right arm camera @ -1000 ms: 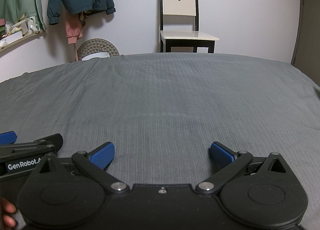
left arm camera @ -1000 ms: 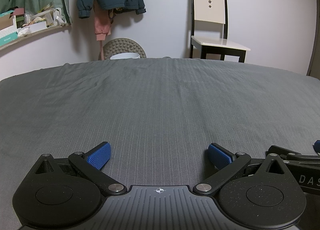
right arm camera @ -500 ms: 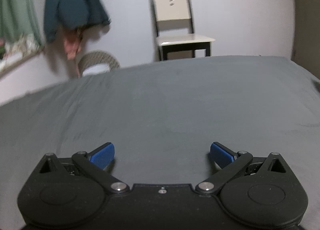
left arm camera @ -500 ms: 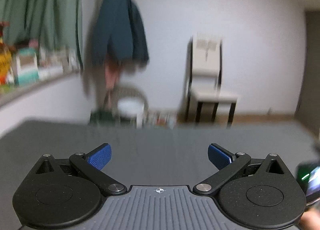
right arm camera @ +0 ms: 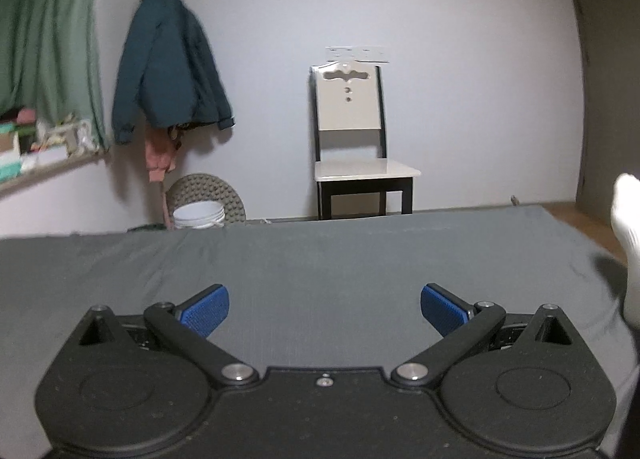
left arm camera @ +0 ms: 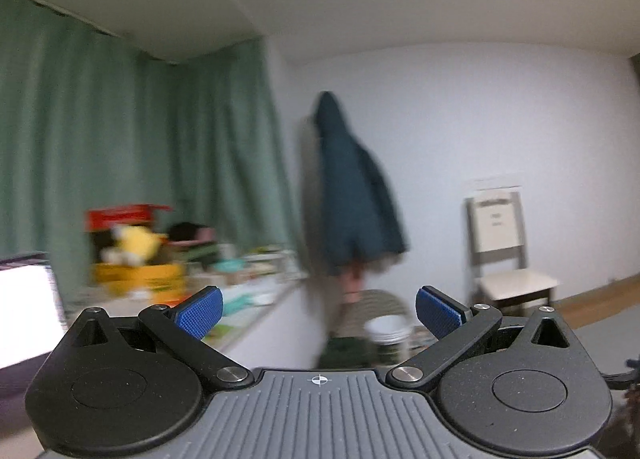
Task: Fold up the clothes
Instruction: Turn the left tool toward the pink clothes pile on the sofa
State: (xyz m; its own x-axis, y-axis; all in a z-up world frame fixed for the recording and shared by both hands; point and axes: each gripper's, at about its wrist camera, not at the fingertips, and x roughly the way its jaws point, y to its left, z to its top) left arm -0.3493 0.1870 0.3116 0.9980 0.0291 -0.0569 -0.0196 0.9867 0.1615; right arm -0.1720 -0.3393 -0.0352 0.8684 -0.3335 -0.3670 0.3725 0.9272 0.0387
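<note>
Grey bedding (right arm camera: 320, 259) spreads flat and smooth across the lower half of my right wrist view, with a pale wall behind it, a cream chair (right arm camera: 352, 147) against that wall, and a dark teal jacket (right arm camera: 168, 59) hanging to the left. My right gripper (right arm camera: 325, 311) hovers low over the bed, blue pads spread wide with nothing between them. My left gripper (left arm camera: 318, 313) is raised and tilted up toward green curtains (left arm camera: 120, 159) and a cluttered shelf (left arm camera: 160, 271); its view is blurred, its fingers likewise apart and empty.

No garment lies on the bed where I can see it. A white, blurred shape (right arm camera: 626, 243) at the far right edge may be fabric, though I cannot tell. An empty bed fits either clothes yet to be laid out or a folded item already carried off, so I cannot place the step in hand. Whichever it is, neither gripper has cloth to work on in view.
</note>
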